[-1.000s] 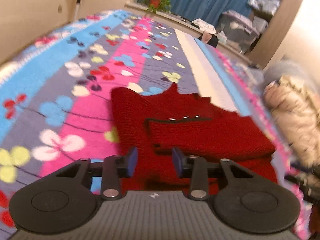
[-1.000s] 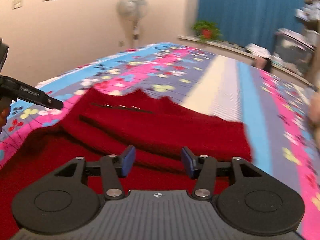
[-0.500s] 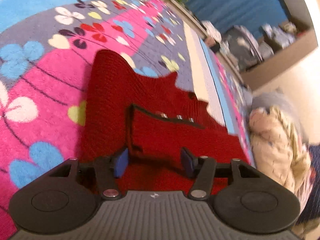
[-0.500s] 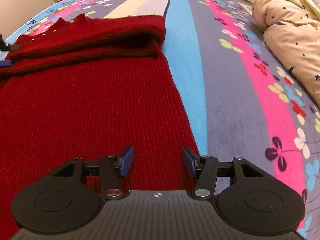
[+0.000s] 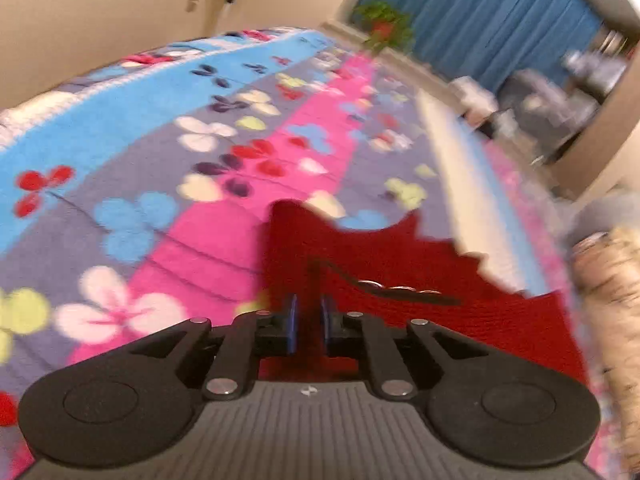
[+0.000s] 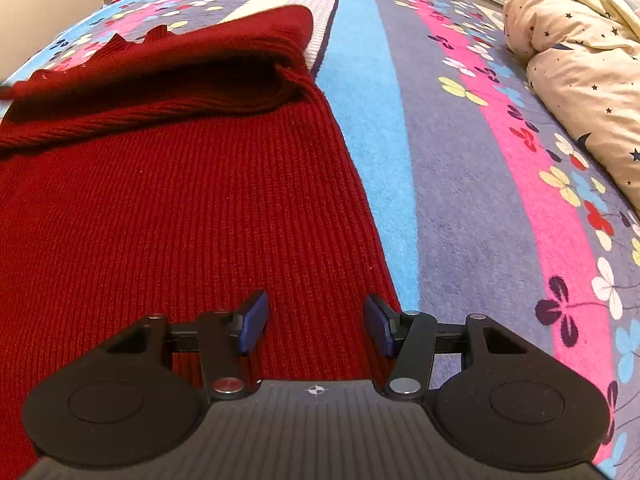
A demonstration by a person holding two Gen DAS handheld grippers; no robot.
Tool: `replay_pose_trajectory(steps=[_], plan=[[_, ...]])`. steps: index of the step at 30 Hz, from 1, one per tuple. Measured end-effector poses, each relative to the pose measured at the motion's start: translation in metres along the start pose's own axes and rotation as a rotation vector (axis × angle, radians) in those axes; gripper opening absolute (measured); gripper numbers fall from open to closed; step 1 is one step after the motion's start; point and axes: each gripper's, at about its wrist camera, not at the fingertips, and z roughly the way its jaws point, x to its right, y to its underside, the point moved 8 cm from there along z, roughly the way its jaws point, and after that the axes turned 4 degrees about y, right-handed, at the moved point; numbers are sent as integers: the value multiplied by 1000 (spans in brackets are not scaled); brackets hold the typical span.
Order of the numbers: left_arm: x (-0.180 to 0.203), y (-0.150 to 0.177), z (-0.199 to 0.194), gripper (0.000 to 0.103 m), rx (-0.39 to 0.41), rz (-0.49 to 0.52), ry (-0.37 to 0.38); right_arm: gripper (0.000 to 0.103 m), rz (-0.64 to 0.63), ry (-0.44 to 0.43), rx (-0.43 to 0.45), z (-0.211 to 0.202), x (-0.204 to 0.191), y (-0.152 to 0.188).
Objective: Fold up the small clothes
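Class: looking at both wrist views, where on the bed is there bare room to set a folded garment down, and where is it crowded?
Free: striped blanket between the red sweater and the starred duvet; also the flowered stretch left of the sweater. Crowded: the duvet side.

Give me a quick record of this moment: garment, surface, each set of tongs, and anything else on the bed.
garment: red knit sweater, partly folded
surface: striped floral blanket
left tongs: just closed on the sweater's edge
right tongs: open over the sweater's right edge, not gripping
nearby: cream star-print quilt, bunched at the right
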Motion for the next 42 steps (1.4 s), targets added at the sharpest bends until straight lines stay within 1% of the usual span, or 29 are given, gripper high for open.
replay_pose_trajectory(steps=[1, 2, 3, 4, 5, 6, 7, 8, 9, 10, 11, 12, 14, 16, 18, 20, 21, 23, 25, 26, 28, 29, 30, 32, 33, 35, 38, 40, 42], plan=[[6, -6, -9, 14, 55, 34, -14, 56, 0, 0, 0, 0, 0, 0], [13, -12, -19, 19, 108, 67, 0, 56, -1, 0, 0, 0, 0, 0], [25, -16, -27, 20, 161, 110, 36, 56, -2, 0, 1, 0, 0, 0], [34, -14, -29, 20, 176, 142, 72, 56, -3, 0, 1, 0, 0, 0], [42, -9, -24, 20, 160, 171, 108, 56, -4, 0, 2, 0, 0, 0], [47, 3, -9, 20, 92, 199, 134, 56, -2, -1, 2, -1, 0, 0], [46, 19, 11, 20, -9, 226, 126, 56, 0, -2, 3, -1, 0, 1], [42, 33, 28, 20, -106, 247, 96, 56, 1, -3, 4, -2, 1, 1], [37, 41, 35, 20, -114, 255, 84, 56, 6, -5, 5, -3, 1, 1], [39, 39, 30, 20, -78, 263, 82, 56, 12, -6, 4, -4, 2, 1], [43, 37, 25, 20, -75, 273, 80, 56, 19, -9, 5, -5, 4, 2], [48, 34, 15, 25, -49, 280, 104, 56, 28, -12, 4, -6, 5, 3], [54, 29, -2, 31, -10, 302, 156, 56, 46, -7, 9, -10, 10, 4], [54, 35, -20, 32, -8, 334, 168, 57, 60, 18, 29, -15, 16, 3], [51, 40, -35, 32, -20, 334, 183, 58, 90, 33, 44, -20, 24, 3], [43, 46, -54, 32, -35, 313, 198, 58, 128, 35, 48, -25, 33, 6], [46, 45, -65, 32, -33, 300, 198, 59, 143, 34, 46, -27, 36, 9], [33, 56, -88, 32, -49, 244, 186, 60, 153, 30, 42, -31, 41, 14], [20, 71, -113, 32, -79, 197, 162, 63, 149, 26, 36, -34, 46, 22], [10, 81, -121, 32, -102, 182, 136, 64, 146, 27, 31, -36, 48, 27], [-1, 98, -141, 33, -139, 181, 90, 67, 140, 23, 13, -37, 53, 38], [-7, 108, -148, 41, -159, 188, 67, 68, 137, 16, 2, -37, 54, 44], [-14, 117, -155, 51, -174, 196, 48, 70, 131, 8, -13, -37, 57, 52], [-28, 131, -167, 58, -200, 201, 10, 73, 114, -1, -42, -36, 60, 64], [-34, 138, -172, 58, -216, 197, -3, 76, 105, -8, -52, -36, 61, 69], [-46, 156, -181, 59, -269, 181, 0, 78, 103, -21, -58, -37, 63, 75], [-56, 187, -185, 59, -392, 156, 26, 79, 142, -54, -80, -36, 67, 81], [-56, 206, -185, 59, -469, 164, 39, 79, 157, -70, -90, -36, 67, 82], [-55, 220, -189, 59, -507, 179, 51, 79, 158, -91, -99, -36, 63, 84]])
